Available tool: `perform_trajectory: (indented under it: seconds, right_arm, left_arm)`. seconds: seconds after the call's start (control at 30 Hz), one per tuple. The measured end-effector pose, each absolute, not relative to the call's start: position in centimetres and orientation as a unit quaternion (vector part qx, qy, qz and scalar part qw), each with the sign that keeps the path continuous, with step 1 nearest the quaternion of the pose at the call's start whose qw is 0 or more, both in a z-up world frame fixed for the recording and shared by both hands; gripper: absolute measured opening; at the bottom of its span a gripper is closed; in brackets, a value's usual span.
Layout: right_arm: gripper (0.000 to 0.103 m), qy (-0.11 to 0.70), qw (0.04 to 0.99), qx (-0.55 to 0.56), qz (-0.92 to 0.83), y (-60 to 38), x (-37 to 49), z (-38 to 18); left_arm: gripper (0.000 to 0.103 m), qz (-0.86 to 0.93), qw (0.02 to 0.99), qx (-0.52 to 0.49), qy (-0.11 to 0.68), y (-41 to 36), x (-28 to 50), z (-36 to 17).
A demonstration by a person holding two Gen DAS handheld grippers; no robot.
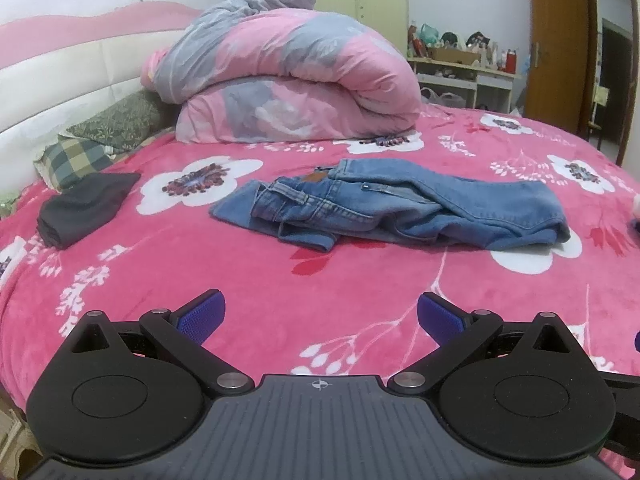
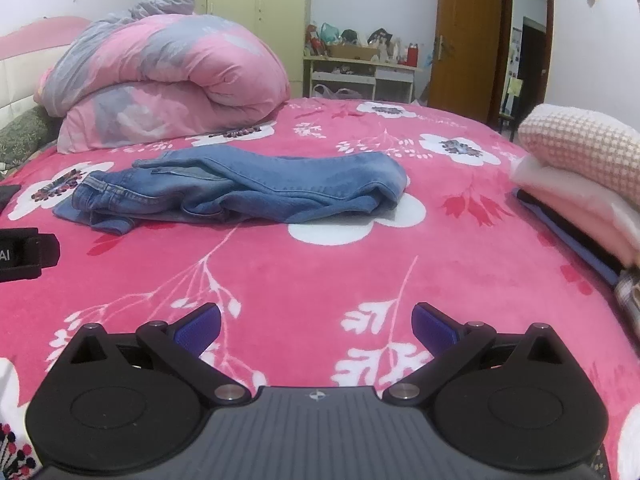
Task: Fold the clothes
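While both the left gripper (image 1: pixel 321 317) and right gripper (image 2: pixel 316 326) hover wide and empty, crumpled jeans (image 1: pixel 400 208) lie mid-bed (image 1: pixel 360 300), folded quilt (image 1: pixel 288 76) beyond.

From my right wrist view I read only two white letters, "AI", on a black strap-like part (image 2: pixel 24 254) at the left edge of the frame; the rest of that marking is cut off by the edge. The jeans (image 1: pixel 384 208) carry a brown patch at the waistband (image 1: pixel 313 176), but I cannot read anything on it. The bottles and boxes on the far shelf (image 1: pixel 464 68) are too small and blurred for me to make out any label.
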State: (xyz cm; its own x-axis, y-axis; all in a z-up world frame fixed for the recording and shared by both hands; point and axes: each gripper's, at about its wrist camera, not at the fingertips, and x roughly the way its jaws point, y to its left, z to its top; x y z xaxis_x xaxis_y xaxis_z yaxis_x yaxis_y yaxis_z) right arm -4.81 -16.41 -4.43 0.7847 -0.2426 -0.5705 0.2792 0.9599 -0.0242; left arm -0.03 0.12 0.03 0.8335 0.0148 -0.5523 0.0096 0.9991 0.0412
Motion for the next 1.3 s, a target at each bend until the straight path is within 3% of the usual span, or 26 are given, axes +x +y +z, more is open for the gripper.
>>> perform_trajectory:
  seconds: [1.3]
  right_arm:
    - [0.103,0.299,0.944,0.030,-0.139,-16.1,-4.9,-4.0]
  left_arm:
    - [0.103,0.009,0.958,0.001,0.288,1.1,-0.5,-0.3]
